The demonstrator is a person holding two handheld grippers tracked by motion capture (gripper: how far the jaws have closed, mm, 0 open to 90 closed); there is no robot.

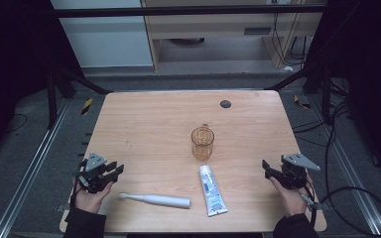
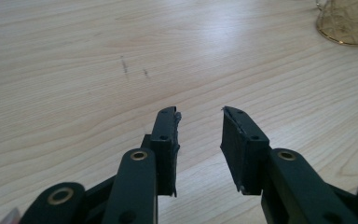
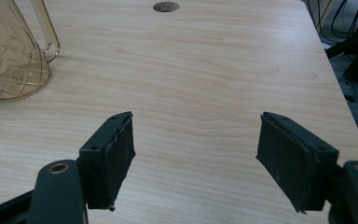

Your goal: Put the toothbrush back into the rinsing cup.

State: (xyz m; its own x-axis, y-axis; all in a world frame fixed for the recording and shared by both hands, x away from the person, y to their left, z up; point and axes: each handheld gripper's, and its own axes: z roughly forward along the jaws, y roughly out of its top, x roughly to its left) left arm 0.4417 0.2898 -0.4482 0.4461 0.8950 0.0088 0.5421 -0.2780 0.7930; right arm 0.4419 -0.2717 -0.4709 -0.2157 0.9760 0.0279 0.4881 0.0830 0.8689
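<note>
An amber glass cup point(image 1: 202, 142) with a handle stands upright at the middle of the wooden table point(image 1: 149, 124). Nearer the front edge lie a white electric toothbrush point(image 1: 155, 200) and a white toothpaste tube point(image 1: 212, 191), side by side and apart. My left gripper point(image 1: 115, 168) hovers at the table's front left, left of the toothbrush, open and holding nothing. My right gripper point(image 1: 266, 165) is at the front right, open wide and holding nothing. In the left gripper view the open gripper point(image 2: 200, 126) is over bare wood, the cup point(image 2: 349, 21) far off. The right gripper view shows the open gripper point(image 3: 196, 126) and the cup point(image 3: 9, 51) at left.
A dark round grommet point(image 1: 225, 103) sits in the tabletop near the far edge, also in the right gripper view as the grommet point(image 3: 166, 6). Cables point(image 1: 357, 198) lie on the floor to the right. Bare wood spreads around the cup and along both sides.
</note>
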